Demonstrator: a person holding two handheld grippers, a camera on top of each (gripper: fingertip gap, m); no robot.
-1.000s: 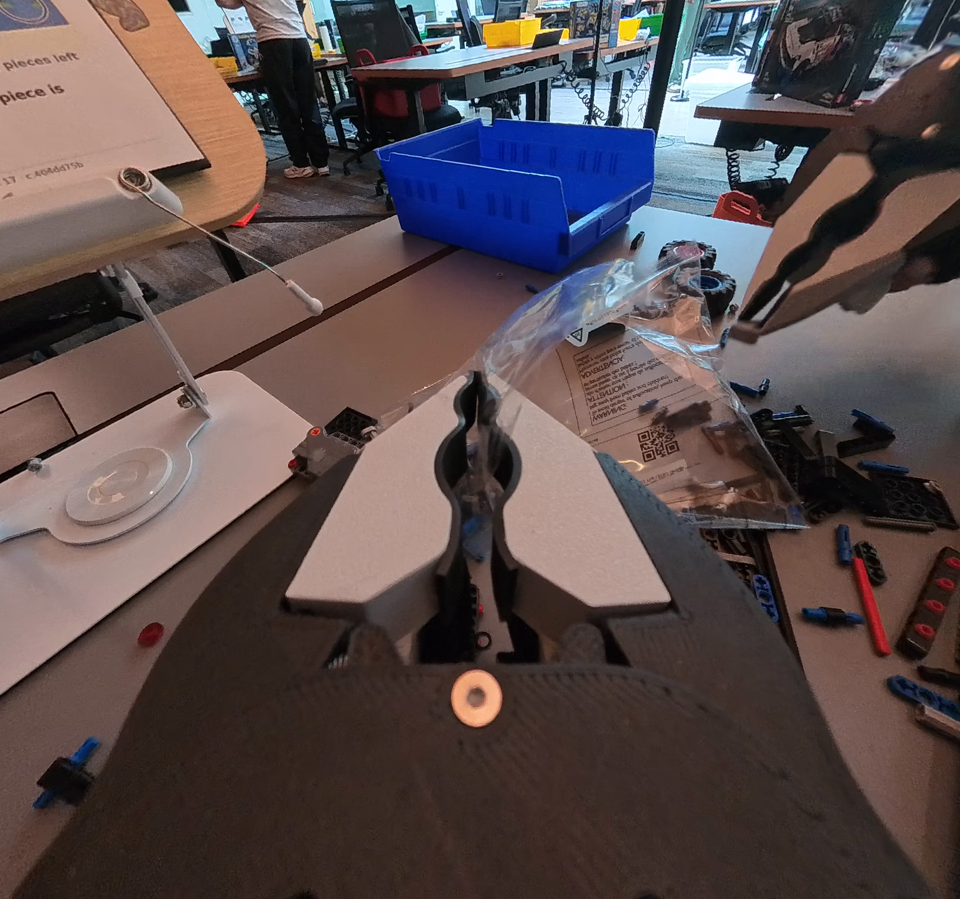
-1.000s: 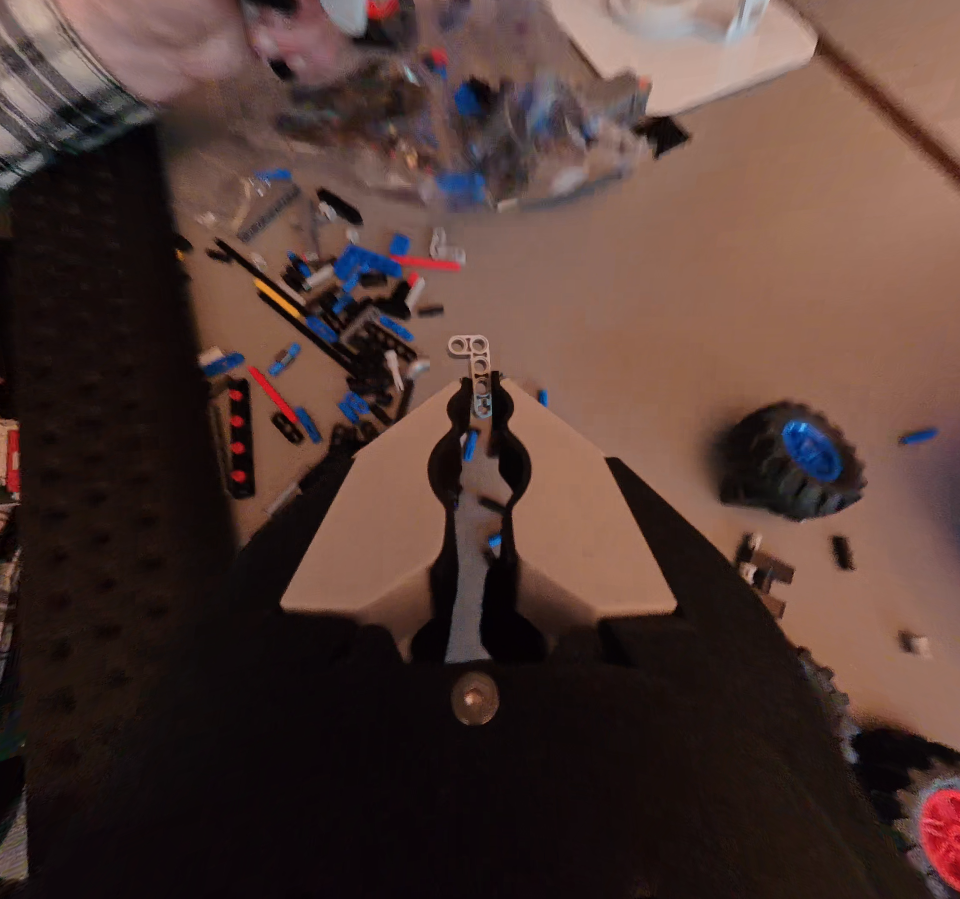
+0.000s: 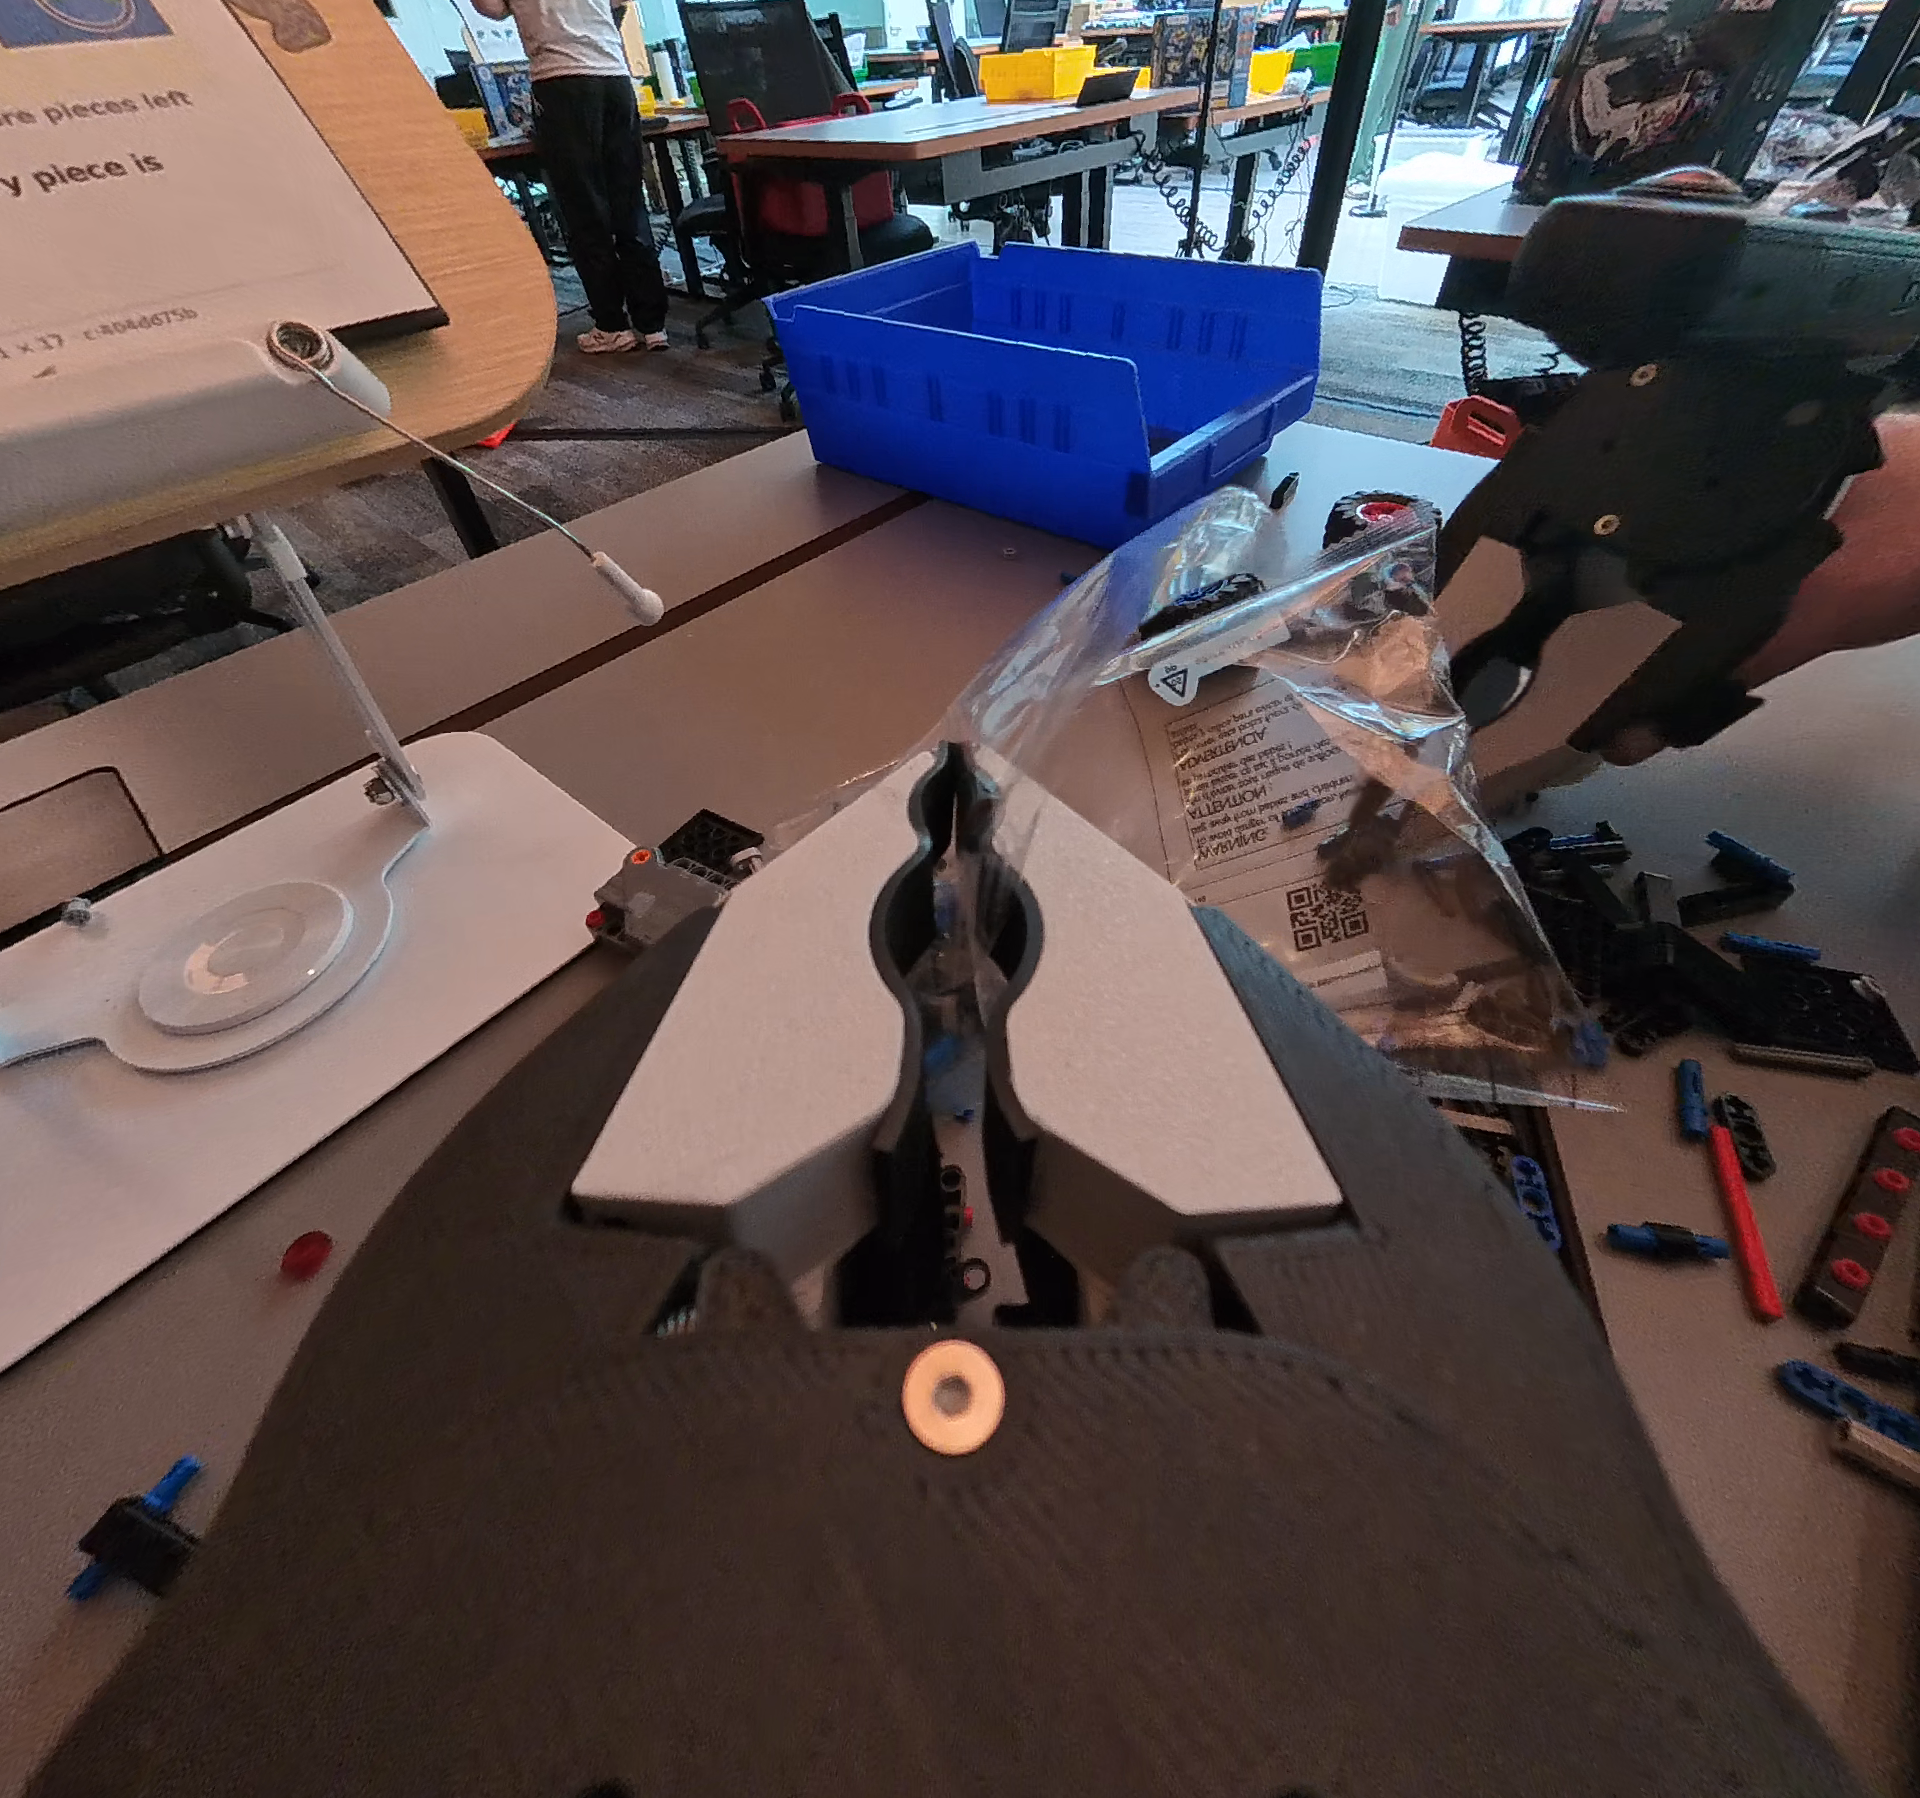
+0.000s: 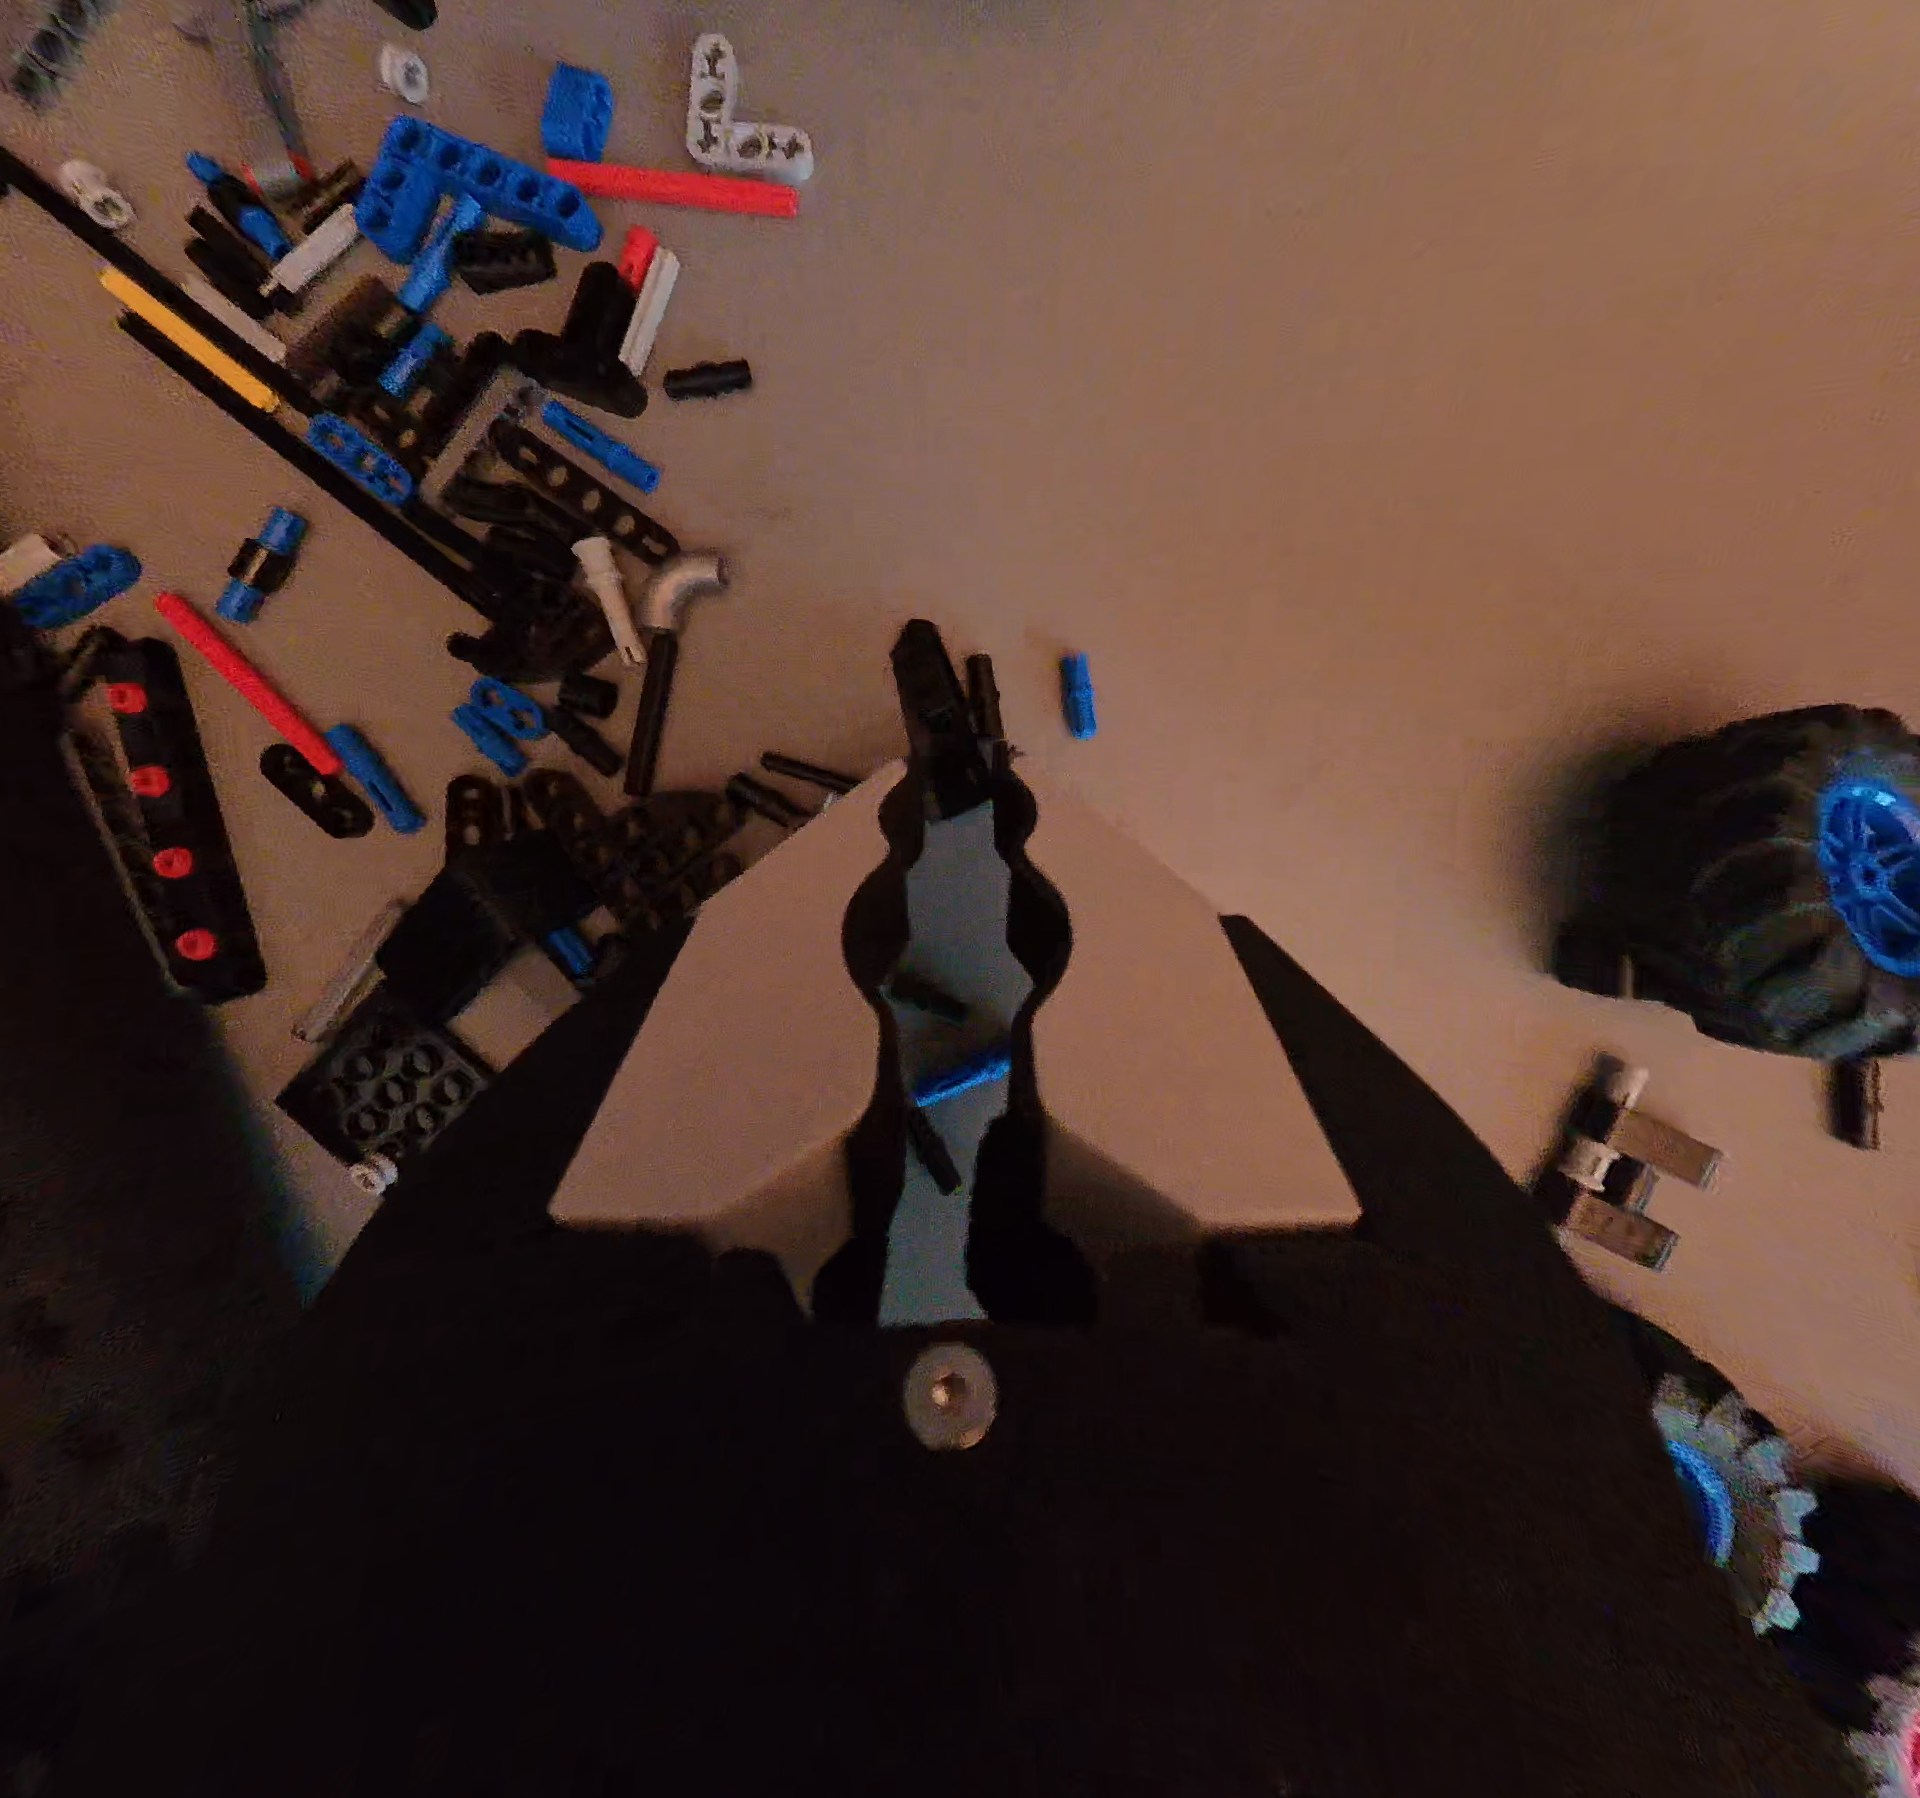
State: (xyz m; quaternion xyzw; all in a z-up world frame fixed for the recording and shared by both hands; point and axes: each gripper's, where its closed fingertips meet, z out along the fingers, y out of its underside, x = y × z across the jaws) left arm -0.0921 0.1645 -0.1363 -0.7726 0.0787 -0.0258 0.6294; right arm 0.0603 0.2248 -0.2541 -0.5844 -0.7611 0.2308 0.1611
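Jaws: left gripper (image 3: 961,792) clamped on clear bag (image 3: 1309,813), bag trailing right; right gripper (image 4: 951,709) pinching black piece (image 4: 935,699), frame centre.

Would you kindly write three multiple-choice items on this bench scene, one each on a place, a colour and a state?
1. Where is the blue bin?
A. on the table beyond the clear plastic bag
B. under the table
C. inside the bag

2. What colour is the hub of the black wheel at the right wrist view's right edge?
A. yellow
B. blue
C. white

3. How is the left gripper?
A. wide open
B. shut on nothing
C. shut on the bag

Answers: 1 A, the bin stands on the tabletop behind the bag; 2 B, its hub shows blue; 3 C, the bag's edge is pinched between the closed fingers.
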